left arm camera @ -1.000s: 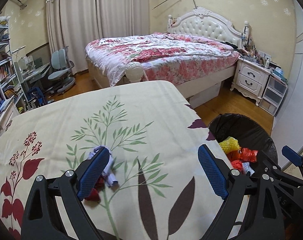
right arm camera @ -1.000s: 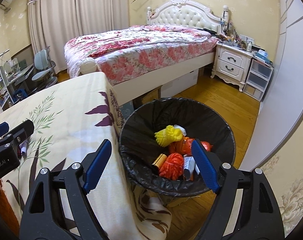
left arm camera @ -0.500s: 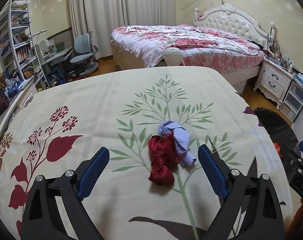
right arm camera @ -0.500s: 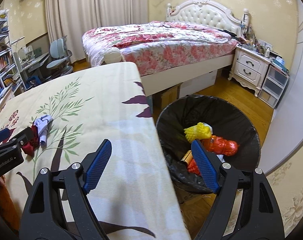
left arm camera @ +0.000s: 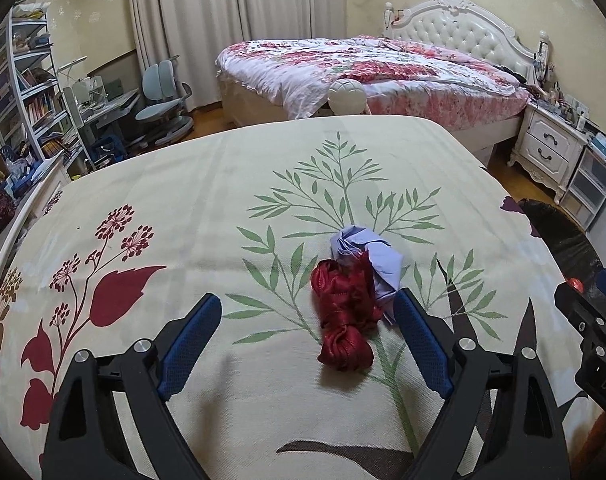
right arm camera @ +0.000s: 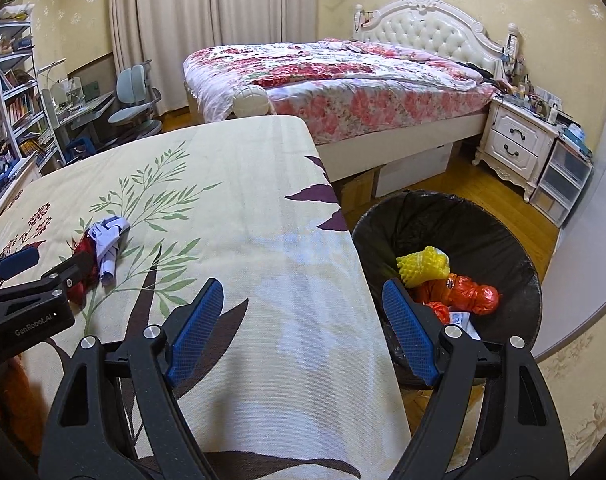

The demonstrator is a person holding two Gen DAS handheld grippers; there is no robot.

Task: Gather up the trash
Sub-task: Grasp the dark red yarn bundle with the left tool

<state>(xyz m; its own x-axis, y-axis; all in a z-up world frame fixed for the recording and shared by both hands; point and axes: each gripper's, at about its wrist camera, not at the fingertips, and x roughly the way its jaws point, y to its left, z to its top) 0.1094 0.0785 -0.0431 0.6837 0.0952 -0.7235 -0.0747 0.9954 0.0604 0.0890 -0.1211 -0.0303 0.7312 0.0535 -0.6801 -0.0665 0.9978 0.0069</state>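
Note:
A dark red bundle of ribbon (left arm camera: 345, 312) lies on the floral tablecloth (left arm camera: 183, 208), touching a crumpled pale purple paper (left arm camera: 371, 256) just behind it. My left gripper (left arm camera: 307, 340) is open and empty, hovering just short of the two pieces, which sit between its fingers toward the right one. The paper also shows in the right wrist view (right arm camera: 109, 240). My right gripper (right arm camera: 299, 328) is open and empty over the table's right edge. A black-lined trash bin (right arm camera: 483, 224) stands on the floor to the right, holding yellow and orange trash (right arm camera: 455, 284).
A bed with a floral quilt (left arm camera: 367, 68) stands beyond the table. A white nightstand (right arm camera: 515, 144) and plastic drawers (right arm camera: 563, 184) are at the right wall. A desk, chair (left arm camera: 163, 92) and bookshelf (left arm camera: 27, 92) are at the left.
My left gripper has swung left from the bin side, bringing the red bundle and paper between its fingers. My right gripper has moved left from over the bin to the table's edge.

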